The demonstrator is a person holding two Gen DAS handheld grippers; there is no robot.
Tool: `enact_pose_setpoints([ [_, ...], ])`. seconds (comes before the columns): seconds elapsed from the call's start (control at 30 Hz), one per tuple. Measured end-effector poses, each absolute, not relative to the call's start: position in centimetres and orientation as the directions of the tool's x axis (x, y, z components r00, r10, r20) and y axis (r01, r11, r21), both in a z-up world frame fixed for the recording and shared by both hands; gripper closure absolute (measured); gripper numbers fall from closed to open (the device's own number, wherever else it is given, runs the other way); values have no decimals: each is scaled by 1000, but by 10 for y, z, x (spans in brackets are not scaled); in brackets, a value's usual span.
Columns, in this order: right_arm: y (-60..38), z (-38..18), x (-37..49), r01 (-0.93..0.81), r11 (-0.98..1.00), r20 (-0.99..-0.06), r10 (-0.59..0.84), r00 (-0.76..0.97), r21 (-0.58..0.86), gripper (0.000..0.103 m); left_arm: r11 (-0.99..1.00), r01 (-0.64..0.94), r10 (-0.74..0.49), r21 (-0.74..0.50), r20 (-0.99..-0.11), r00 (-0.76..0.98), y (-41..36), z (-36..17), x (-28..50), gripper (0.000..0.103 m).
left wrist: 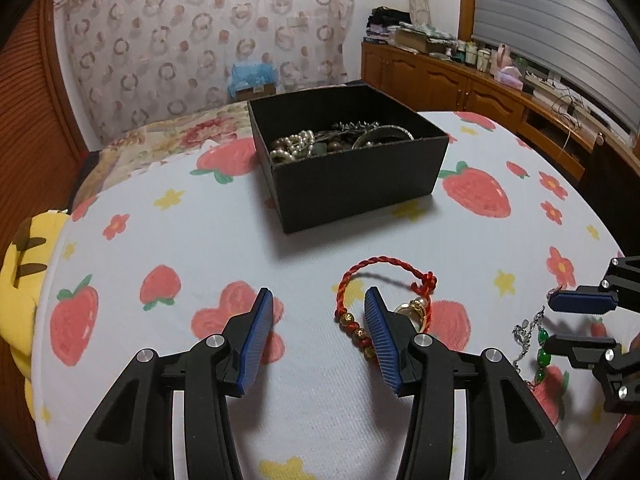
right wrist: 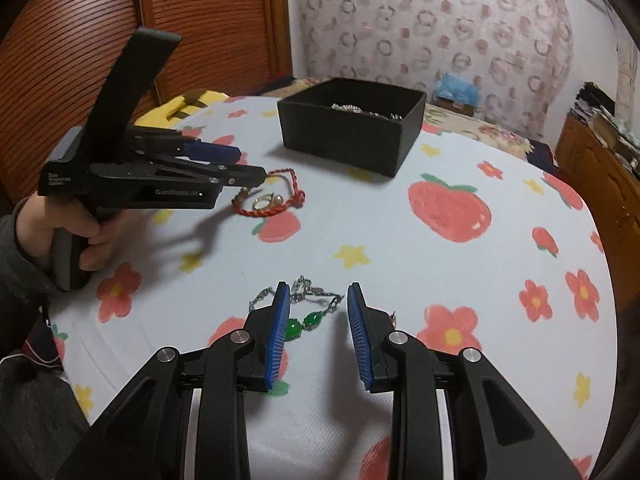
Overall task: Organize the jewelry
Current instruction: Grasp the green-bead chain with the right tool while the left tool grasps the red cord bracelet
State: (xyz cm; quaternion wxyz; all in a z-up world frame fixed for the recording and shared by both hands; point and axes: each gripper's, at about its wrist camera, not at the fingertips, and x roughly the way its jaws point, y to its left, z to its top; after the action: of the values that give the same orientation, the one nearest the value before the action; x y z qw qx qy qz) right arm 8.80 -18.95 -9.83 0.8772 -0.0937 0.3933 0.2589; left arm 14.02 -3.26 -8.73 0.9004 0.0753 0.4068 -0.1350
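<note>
Red bracelet [left wrist: 372, 304] beside left hand-held gripper [left wrist: 319, 300].

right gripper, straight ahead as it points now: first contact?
Probably the green-stone chain, which lies between the open fingers of the right gripper, just ahead of the tips. Past it is bare cloth. Its height above the chain is unclear, so it might pass over.

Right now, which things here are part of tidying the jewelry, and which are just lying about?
Part of the job:
black box
red cord bracelet
ring
green-stone chain
left gripper
right gripper

Just lying about:
yellow plush toy
blue cloth
</note>
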Motion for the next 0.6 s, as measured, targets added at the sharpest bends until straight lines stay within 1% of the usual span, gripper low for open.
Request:
enact_pose_setpoints([
  [0.13, -186, -100, 88, -520, 853, -756, 370, 541, 45, 71, 953, 302, -175, 27, -766, 618, -33, -91, 143, 57],
  [0.47, -186, -104, 88, -525, 851, -782, 334, 527, 10, 71, 954, 298, -184, 10, -768, 614, -30, -91, 143, 56],
  [0.5, -187, -104, 88, -526, 850, -786, 331, 523, 8, 72, 954, 299, -184, 11, -768, 614, -31, -91, 143, 56],
  [0.53, -188, -103, 88, -530, 848, -787, 335, 519, 12, 79, 954, 299, -183, 11, -768, 614, -31, -91, 143, 56],
  [0.57, -189, -104, 87, -533, 846, -786, 337, 517, 13, 82, 954, 299, -184, 11, -768, 614, -31, -91, 143, 56],
  [0.6, -190, -104, 86, -532, 847, -785, 339, 519, 13, 82, 954, 299, -184, 10, -768, 614, -31, -92, 143, 56],
])
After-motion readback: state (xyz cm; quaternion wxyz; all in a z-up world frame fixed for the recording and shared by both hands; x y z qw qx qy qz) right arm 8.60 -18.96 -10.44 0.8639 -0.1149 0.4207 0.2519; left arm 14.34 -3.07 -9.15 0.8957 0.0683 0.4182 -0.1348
